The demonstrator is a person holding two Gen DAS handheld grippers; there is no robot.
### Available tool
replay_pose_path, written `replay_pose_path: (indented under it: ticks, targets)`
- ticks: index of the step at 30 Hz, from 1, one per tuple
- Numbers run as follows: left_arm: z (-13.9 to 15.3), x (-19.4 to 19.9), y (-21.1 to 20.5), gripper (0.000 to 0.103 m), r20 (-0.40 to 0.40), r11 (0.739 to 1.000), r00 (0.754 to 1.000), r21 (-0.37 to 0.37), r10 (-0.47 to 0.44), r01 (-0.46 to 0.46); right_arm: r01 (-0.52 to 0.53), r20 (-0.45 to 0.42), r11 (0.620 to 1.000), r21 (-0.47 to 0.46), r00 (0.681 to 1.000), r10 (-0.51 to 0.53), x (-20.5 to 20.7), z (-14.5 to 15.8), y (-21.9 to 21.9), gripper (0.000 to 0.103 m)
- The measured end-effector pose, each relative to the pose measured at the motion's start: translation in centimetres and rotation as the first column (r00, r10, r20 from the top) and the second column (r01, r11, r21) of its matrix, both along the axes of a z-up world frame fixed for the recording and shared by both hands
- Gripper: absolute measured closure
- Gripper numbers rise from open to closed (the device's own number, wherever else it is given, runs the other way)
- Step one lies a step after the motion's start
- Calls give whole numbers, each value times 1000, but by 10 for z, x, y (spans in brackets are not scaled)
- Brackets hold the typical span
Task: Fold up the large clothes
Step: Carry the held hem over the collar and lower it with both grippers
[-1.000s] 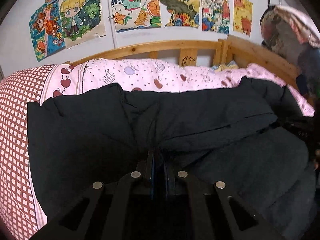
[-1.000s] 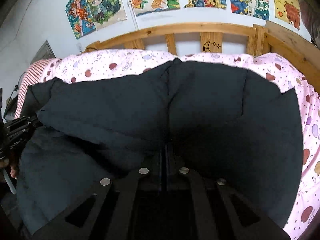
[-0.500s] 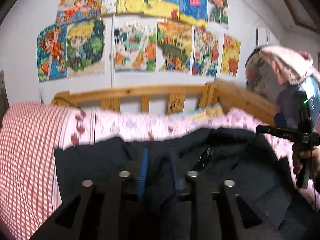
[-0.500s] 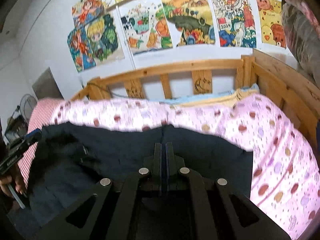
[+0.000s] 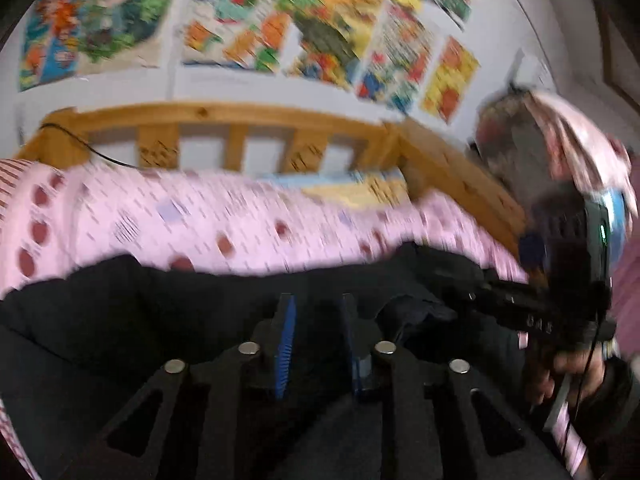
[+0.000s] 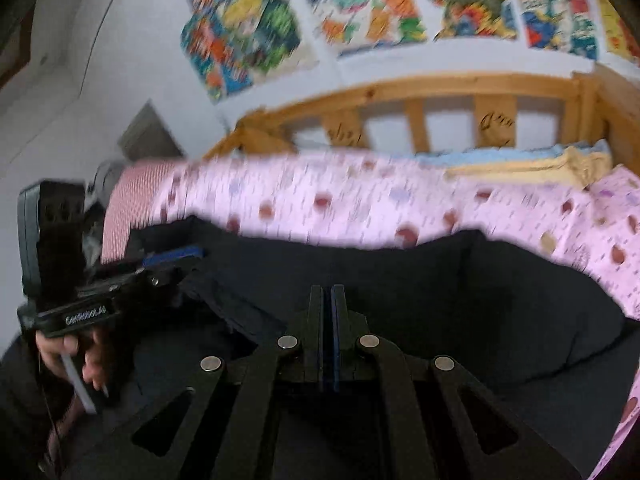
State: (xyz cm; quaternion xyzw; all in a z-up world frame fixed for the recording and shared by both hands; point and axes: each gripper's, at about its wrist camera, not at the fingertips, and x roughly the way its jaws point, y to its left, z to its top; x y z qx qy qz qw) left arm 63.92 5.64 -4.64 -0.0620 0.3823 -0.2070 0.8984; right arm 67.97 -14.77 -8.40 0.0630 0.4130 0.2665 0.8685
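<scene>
— Where is the big dark coat (image 5: 120, 312) seen?

— It is spread on the bed, on top of the pink spotted sheet (image 5: 224, 216). In both wrist views the coat is seen low down, and the pink sheet is seen behind it, up to the wooden bed rail (image 5: 248, 116).

— How is the left claw (image 5: 316, 344) held?

— Its two fingers are kept apart, with a clear gap between the blue pads. Nothing is held in the gap. The coat is seen just under and in front of the fingers, but whether it is touched cannot be told, as the picture is blurred.

— And the right claw (image 6: 327, 336)?

— Its fingers are pressed together, with almost no gap. The dark coat (image 6: 460, 288) is seen all around the tips. Whether a bit of cloth is pinched between them cannot be told.

— Are the two claws seen together?

— Yes. In the right wrist view the left claw (image 6: 172, 256) is seen at the left, held by a hand (image 6: 76, 356) at the coat's edge. In the left wrist view the right claw's black body (image 5: 528, 312) is seen at the right, over the coat.

— What is on the wall?

— Bright pictures (image 6: 360, 8) are stuck there, all blurred.
</scene>
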Motion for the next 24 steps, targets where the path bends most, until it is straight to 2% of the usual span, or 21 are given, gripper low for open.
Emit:
replay_pose_path:
  ticks: [5, 9, 12, 15, 20, 24]
  targets:
    - [-29, -10, -4, 96, -93, 990, 989, 75, -113, 120, -85, -92, 992, -94, 993, 77, -5, -28, 5, 100]
    - [-43, -8, -11, 98, -158, 979, 981, 152, -114, 138, -93, -191, 991, -97, 979, 73, 2, -51, 8, 101]
    - [-58, -12, -23, 98, -173, 961, 980, 240, -100, 140, -82, -216, 992, -101, 975, 58, 4, -68, 11, 103]
    - [-67, -12, -33, 99, -166, 947, 983, 295, -78, 125, -56, -217, 995, -88, 975, 35, 3, -82, 12, 103]
    - [-76, -15, -34, 99, -142, 948, 988, 299, -67, 107, -32, -176, 995, -94, 984, 15, -5, -88, 15, 103]
    - [-76, -19, -34, 99, -126, 947, 990, 304, -65, 100, -24, -128, 993, -117, 992, 9, -14, -81, 20, 103]
